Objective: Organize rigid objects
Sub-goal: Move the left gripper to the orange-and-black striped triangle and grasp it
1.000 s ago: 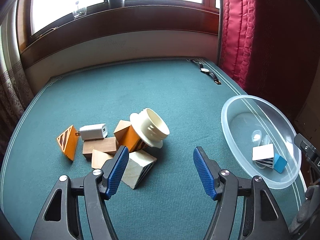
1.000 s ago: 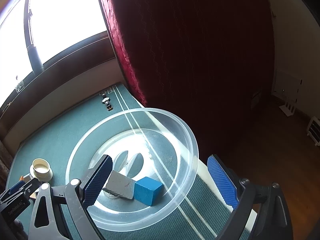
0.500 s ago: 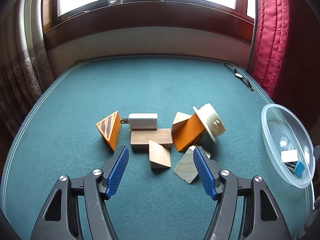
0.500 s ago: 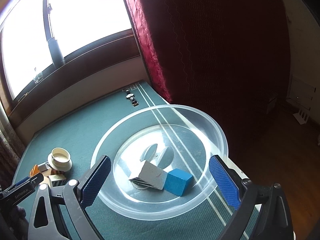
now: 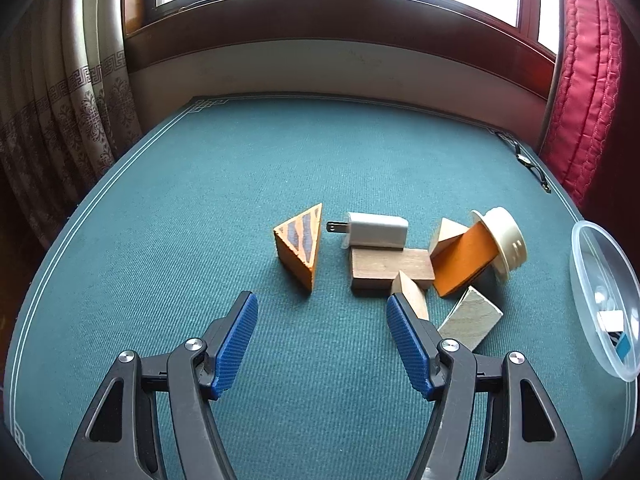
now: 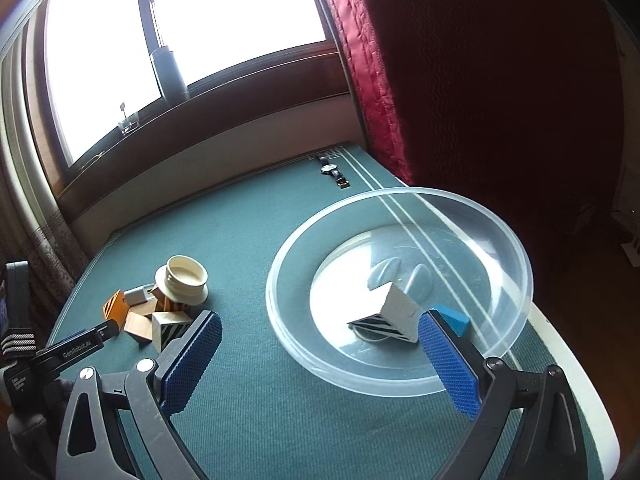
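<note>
The heap of small blocks is sitting in the middle of the green bench (image 5: 200, 200), and that is where the work is heading. Farthest left, standing a little apart, is the orange striped wedge (image 5: 300, 242); just right of it the white plug adapter (image 5: 376, 230) is lying against the far edge of a brown wooden slab (image 5: 390, 268). A small pale wedge (image 5: 410, 294) is leaning at the slab's near corner, an orange block (image 5: 464, 262) is propped under a tipped cream lid (image 5: 502, 242), and a grey-white wedge (image 5: 472, 318) is lying nearest.

Off to the right the clear bowl (image 6: 516, 248) is already holding a white striped block (image 6: 394, 312) and a blue block (image 6: 454, 320), so the sorting looks partly done, with the heap left to move.

The left tongs (image 5: 320, 344) are hovering just short of the heap, standing about half open with nothing between them. The right tongs (image 6: 320, 356) are gaping wide and empty over the bowl's near rim.

I'd judge this is the reach for the next piece. The striped wedge is the easiest target, being clear of the rest; the tongs would need to drop lower, straddle it across flat faces rather than the slope, then close.
</note>
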### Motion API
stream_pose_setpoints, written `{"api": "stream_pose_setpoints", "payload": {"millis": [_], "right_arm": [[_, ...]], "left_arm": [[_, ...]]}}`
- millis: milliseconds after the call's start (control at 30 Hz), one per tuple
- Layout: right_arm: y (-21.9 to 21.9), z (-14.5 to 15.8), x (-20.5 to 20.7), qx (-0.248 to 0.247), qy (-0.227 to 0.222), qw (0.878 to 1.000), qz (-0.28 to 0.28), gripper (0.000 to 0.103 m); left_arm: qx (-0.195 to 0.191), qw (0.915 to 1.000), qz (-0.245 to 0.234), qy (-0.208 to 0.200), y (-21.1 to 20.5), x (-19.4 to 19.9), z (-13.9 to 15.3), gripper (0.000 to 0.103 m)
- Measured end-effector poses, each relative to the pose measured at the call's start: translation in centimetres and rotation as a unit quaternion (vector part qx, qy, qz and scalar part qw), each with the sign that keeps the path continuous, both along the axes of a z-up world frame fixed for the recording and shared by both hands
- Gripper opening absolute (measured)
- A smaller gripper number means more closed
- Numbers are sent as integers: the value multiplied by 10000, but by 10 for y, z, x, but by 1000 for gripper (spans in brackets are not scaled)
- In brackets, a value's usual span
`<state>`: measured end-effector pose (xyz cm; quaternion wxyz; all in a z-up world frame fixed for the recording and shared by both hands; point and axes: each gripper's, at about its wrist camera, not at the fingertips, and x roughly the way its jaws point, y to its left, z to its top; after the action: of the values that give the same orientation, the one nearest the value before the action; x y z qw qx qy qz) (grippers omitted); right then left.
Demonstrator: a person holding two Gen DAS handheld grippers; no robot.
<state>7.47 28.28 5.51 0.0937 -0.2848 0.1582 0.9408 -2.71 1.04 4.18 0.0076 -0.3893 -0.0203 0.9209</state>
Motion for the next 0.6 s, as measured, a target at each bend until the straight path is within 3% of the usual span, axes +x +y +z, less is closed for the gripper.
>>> {"api": "stream_pose_setpoints", "payload": {"millis": [267,600], "right_arm": [[-28,-6,-3,5,-108,9991,403,101],[-51,-11,-7,83,-214,9971,727,101]], "left_arm": [[-160,9997,190,14,-19,-15,2,68],[-328,9994,60,-13,-16,-50,-2,68]]}}
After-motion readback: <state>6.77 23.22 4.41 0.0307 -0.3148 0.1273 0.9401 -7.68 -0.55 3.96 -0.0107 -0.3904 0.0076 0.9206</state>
